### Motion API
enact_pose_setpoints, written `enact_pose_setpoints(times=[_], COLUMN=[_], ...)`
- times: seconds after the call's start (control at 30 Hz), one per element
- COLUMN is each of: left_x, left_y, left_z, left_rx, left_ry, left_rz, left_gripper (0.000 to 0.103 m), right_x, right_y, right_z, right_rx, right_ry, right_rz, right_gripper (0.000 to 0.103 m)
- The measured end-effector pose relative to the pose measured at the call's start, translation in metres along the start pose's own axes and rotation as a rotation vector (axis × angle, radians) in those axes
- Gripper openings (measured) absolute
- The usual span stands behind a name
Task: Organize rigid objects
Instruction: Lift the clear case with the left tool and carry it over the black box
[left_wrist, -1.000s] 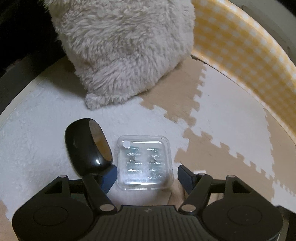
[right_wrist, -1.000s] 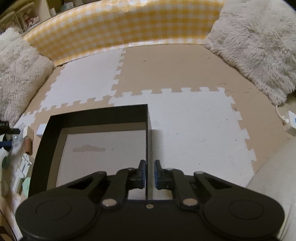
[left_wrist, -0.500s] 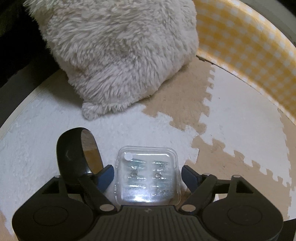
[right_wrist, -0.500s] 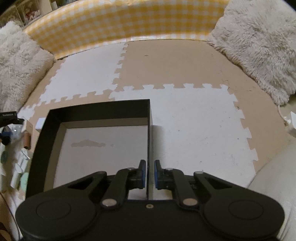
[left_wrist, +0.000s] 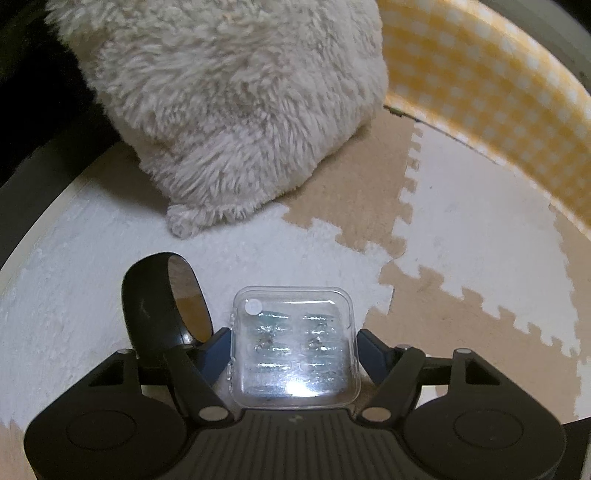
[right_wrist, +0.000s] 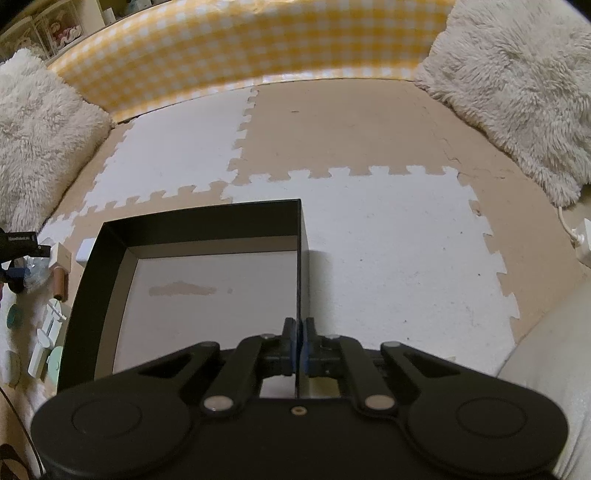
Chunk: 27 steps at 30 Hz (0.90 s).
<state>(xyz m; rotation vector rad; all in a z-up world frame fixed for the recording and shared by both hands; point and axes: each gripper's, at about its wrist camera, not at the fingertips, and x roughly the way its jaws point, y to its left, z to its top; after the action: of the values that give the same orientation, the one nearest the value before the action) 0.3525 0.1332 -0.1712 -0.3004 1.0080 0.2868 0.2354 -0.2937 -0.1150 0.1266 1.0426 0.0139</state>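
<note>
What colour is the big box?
Black box, pale inside; best in the right wrist view.

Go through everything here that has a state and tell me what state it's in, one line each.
Clear plastic case: lid shut, between the left gripper's pads.
Left gripper: jaws just closed in, pads at the case's sides.
Right gripper: shut on the box's right wall.
Black box: open on top, nothing inside.
Black ring: standing on edge beside the case.

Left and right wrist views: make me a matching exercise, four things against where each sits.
Things:
1. clear plastic case
2. black ring
3. black box
4. fluffy cushion

Places:
A. wall clamped by the right gripper
B. against the yellow checked bumper
C. between the left gripper fingers
D. just left of the case

Pairs: 1-C, 2-D, 3-A, 4-B
</note>
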Motion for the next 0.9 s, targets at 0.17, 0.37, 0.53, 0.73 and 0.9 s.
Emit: enact_pose_setpoints(times=[0.17, 0.37, 0.53, 0.73, 0.9], left_x=[-0.021, -0.056, -0.084, -0.108, -0.117], left_y=[-0.002, -0.018, -0.044, -0.082, -0.120], left_z=[0.003, 0.001, -0.011, -0.037, -0.058], left_rx=[-0.009, 0.027, 0.086, 0.159, 0.202], left_ry=[-0.037, -0.075, -0.073, -0.041, 0.020], left_rz=[-0.028, -0.122, -0.248, -0.390, -0.506], left_gripper=[0.073, 0.073, 0.073, 0.073, 0.073], right_x=[0.000, 0.000, -0.001, -0.004, -0.003], right_y=[0.000, 0.000, 0.000, -0.001, 0.001], right_z=[0.000, 0.000, 0.000, -0.001, -0.001], right_rx=[0.002, 0.006, 0.007, 0.015, 0.011], right_ry=[-0.001, 0.001, 0.007, 0.014, 0.014], right_rz=[0.001, 0.002, 0.003, 0.007, 0.002], right_gripper=[0.004, 0.004, 0.004, 0.004, 0.004])
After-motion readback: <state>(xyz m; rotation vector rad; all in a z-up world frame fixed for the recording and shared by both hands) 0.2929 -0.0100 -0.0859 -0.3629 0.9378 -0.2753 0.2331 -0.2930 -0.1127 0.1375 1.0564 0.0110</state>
